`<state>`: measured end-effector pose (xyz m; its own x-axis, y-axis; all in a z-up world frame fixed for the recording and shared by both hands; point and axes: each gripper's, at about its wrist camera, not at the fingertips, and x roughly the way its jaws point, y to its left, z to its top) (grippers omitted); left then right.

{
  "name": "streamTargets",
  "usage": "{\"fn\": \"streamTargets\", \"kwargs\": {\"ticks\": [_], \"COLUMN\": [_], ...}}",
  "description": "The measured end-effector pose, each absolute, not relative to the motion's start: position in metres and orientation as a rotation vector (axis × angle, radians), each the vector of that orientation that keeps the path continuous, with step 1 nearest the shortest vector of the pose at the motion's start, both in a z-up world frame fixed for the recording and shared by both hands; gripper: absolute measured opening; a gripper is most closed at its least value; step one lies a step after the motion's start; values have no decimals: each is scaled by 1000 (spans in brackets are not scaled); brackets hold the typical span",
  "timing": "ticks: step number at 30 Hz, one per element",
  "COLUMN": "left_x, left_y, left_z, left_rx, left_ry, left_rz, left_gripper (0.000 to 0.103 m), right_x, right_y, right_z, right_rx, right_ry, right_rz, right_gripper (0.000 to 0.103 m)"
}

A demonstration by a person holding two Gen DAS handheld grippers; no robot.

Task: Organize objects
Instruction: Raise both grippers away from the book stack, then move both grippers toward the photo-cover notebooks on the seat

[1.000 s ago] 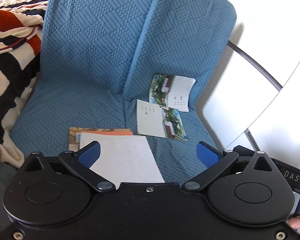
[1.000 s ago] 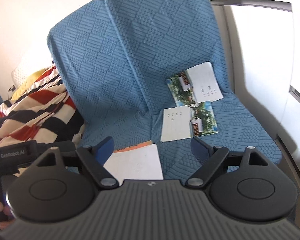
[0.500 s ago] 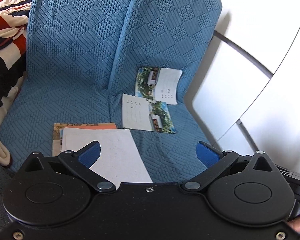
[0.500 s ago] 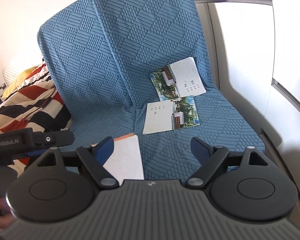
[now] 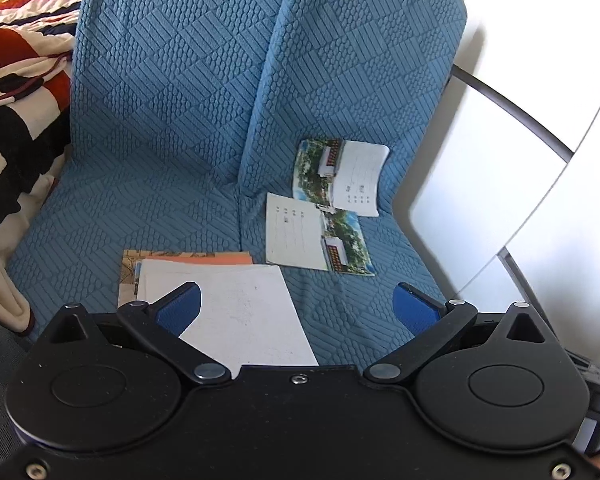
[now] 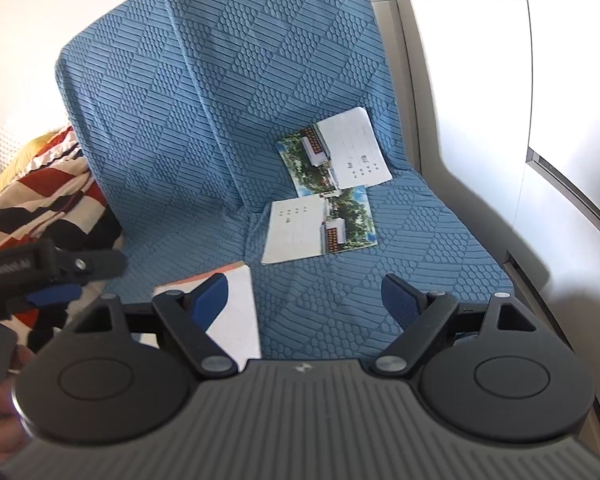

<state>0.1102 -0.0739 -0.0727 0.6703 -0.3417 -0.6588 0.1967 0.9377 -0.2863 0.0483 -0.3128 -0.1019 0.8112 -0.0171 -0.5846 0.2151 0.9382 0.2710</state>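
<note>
Postcards lie scattered on the blue quilted sofa cover (image 5: 168, 132) in front of me. One postcard (image 5: 340, 176) leans against the far backrest on the right, its picture half to the left and its white half to the right. A second postcard (image 5: 316, 236) lies flat just nearer, its far edge touching or slightly overlapping the first; I cannot tell which. To the near left sits a small stack: a white sheet (image 5: 236, 308) on top of an orange-edged card (image 5: 204, 258).

My left gripper (image 5: 298, 310) hovers above the near edge of the seat with its blue pads spread wide, holding nothing, the white sheet showing between them. My right gripper (image 6: 304, 296) is likewise spread and empty. A striped blanket (image 5: 12, 92) is bunched at the far left, beside the cover.
</note>
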Motion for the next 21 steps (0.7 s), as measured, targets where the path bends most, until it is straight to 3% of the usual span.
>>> {"fn": "streamTargets", "kwargs": {"ticks": [21], "left_x": [174], "left_y": [-122], "left_z": [-144], "left_rx": [-145], "left_ry": [823], "left_rz": [-337], "left_gripper": [102], "right_x": [74], "right_y": [-342], "right_z": [-182], "right_rx": [405], "right_ry": [617], "right_rz": [-256], "right_gripper": [85]}}
